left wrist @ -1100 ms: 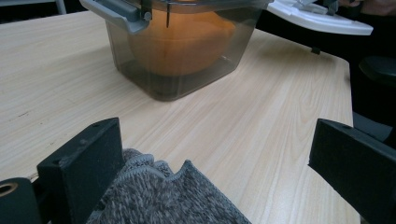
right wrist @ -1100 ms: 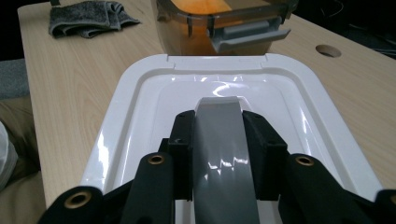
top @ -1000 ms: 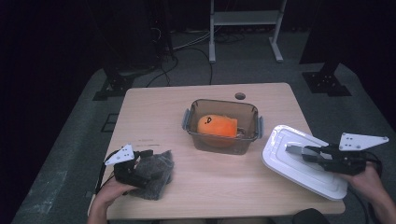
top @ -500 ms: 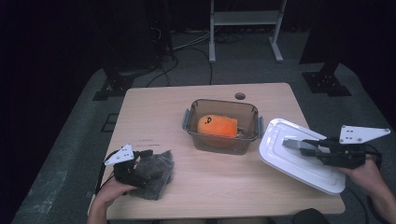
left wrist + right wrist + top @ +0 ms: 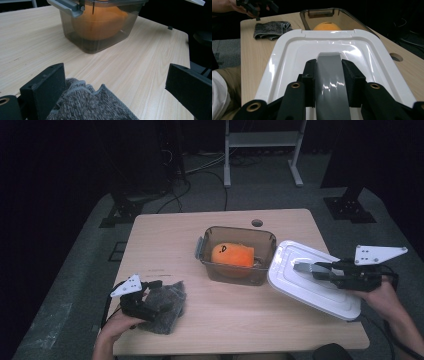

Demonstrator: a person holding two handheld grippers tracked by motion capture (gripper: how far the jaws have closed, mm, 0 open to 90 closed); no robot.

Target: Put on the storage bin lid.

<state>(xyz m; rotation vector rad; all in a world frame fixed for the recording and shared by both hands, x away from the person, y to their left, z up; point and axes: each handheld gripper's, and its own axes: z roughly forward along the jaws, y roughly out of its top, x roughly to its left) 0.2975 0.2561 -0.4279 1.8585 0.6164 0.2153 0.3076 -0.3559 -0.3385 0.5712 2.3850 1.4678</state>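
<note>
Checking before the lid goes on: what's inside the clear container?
An orange round thing sits in the clear container, dark marks on top. Its underside and the container's floor beneath it are hidden.

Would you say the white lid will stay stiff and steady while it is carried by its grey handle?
Probably stiff: the white lid keeps its flat shape while the right gripper clamps its grey handle. Its glossy surface looks slippery, and held at one end it may sag or swing.

tongs: left (image 5: 150, 292), right (image 5: 320, 269) | black jaws | brass screws | grey three-cornered plates | trailing cables
</note>
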